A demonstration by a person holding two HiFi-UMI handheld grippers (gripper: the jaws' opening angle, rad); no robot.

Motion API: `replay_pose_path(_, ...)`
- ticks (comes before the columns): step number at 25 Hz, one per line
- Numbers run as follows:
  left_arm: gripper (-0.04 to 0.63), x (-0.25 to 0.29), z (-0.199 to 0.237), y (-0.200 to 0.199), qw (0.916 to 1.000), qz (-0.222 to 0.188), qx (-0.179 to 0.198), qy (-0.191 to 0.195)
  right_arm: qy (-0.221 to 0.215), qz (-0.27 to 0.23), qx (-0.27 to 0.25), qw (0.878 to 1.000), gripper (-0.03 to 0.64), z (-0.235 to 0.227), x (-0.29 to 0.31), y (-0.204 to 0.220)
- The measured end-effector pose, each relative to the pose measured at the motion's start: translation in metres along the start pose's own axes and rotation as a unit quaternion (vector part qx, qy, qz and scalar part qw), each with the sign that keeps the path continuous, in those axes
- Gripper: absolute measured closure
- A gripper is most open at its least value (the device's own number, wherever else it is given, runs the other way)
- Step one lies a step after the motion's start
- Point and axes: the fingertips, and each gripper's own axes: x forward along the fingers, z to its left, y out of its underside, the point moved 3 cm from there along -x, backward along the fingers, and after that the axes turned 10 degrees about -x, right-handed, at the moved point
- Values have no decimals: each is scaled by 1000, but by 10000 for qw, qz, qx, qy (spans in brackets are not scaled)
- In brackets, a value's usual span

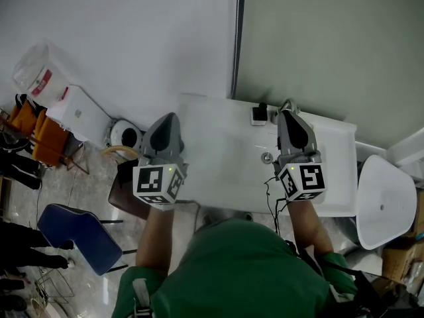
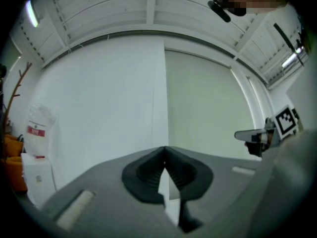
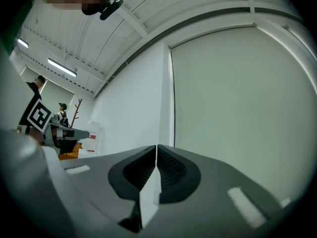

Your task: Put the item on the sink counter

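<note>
A white sink counter (image 1: 218, 158) lies below me in the head view, with a drain (image 1: 266, 156) in its basin. A small white-and-black object (image 1: 260, 114) stands on its back rim beside the faucet (image 1: 287, 103). My left gripper (image 1: 169, 119) hovers over the counter's left edge, my right gripper (image 1: 287, 116) over the faucet side. Both point up at the wall. The left gripper (image 2: 165, 150) is shut with nothing between its pads. The right gripper (image 3: 156, 148) is also shut and empty. Neither holds any item.
A white ceramic fixture (image 1: 384, 201) stands right of the counter. On the floor at the left are a blue chair (image 1: 76, 234), orange chairs (image 1: 46, 141), a white box (image 1: 79, 114) and a plastic bag (image 1: 36, 71). A white and a pale green wall panel rise behind the counter.
</note>
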Motion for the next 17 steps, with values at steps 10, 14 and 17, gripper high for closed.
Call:
replay_pose_path(10, 597, 0, 2, 4, 9999, 5, -43, 117, -19, 28, 16, 10000, 607, 5, 4, 2)
replay_pose_path(14, 597, -1, 7, 5, 9999, 26, -50, 100, -20, 43, 7, 10000, 609, 8, 6, 2)
replay_pose_path(17, 597, -1, 12, 5, 9999, 29, -47, 100, -20, 64, 1, 10000, 609, 11, 8, 3)
